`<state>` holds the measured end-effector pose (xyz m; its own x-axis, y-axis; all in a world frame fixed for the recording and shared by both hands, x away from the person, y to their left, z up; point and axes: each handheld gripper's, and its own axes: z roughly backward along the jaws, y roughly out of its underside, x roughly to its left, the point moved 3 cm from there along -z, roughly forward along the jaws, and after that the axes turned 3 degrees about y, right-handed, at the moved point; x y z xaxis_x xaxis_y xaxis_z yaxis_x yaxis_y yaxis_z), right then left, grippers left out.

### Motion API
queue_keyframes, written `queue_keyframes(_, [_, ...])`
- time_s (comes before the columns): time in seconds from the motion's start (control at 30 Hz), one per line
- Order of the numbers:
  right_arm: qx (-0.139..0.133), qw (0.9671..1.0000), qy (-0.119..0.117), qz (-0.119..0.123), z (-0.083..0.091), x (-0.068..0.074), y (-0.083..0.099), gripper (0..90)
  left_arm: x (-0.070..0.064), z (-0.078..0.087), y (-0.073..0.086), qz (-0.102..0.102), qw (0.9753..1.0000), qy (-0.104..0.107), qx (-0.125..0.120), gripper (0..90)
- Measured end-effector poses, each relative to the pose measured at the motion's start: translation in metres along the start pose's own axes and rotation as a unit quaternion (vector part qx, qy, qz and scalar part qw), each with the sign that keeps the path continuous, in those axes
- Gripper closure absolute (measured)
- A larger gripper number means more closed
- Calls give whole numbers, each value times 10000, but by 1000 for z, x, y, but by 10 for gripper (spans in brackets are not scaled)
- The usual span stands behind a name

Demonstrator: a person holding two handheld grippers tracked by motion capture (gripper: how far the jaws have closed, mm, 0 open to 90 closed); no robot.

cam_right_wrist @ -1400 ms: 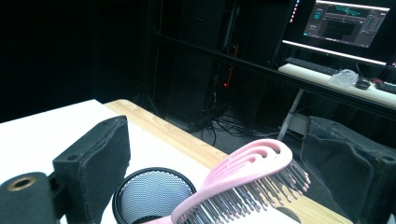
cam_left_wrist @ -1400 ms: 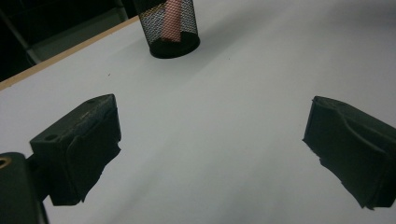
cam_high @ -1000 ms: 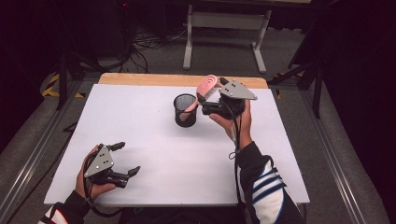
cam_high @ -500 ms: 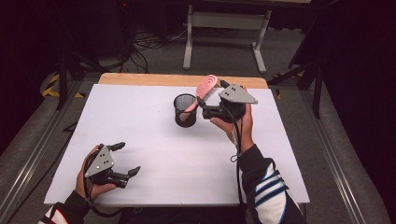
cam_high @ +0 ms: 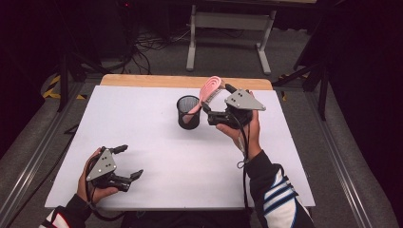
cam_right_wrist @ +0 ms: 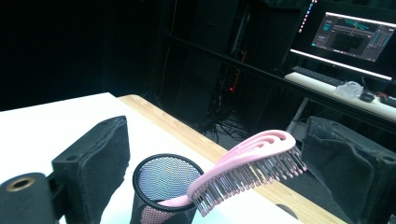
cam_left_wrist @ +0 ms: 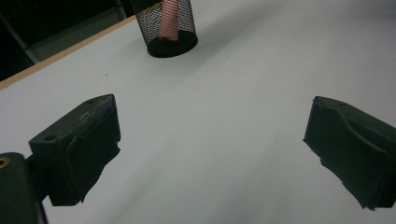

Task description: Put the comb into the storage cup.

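The right gripper [cam_high: 215, 105] has eased slightly back from the pink hairbrush [cam_high: 209, 91], jaws wide apart, holding nothing. The brush leans handle-down in the black mesh cup [cam_high: 188, 112], near the white table's [cam_high: 157, 161] far wooden edge. The left gripper [cam_high: 127, 161] rests open and empty near the front edge, bare tabletop between.

We've got a white table [cam_high: 157, 123] with a wood edge at 12 o'clock, grey carpet floor [cam_high: 342, 156], cables [cam_high: 147, 42], and a lit monitor [cam_right_wrist: 357, 35] at 2 o'clock.
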<state>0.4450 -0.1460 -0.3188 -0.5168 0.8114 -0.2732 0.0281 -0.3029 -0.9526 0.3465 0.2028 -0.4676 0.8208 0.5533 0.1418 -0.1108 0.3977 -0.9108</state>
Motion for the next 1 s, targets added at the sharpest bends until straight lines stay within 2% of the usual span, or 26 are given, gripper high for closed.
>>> queue_keyframes(0.43, [-31, 9999, -112, 115, 10, 8, 4, 92, 0, 1, 0, -8, 10000, 22, -14, 42])
queue_keyframes(1.0, [63, 9995, -194, 252, 25, 16, 20, 85, -1, 1, 0, -15, 10000, 37, -2, 33])
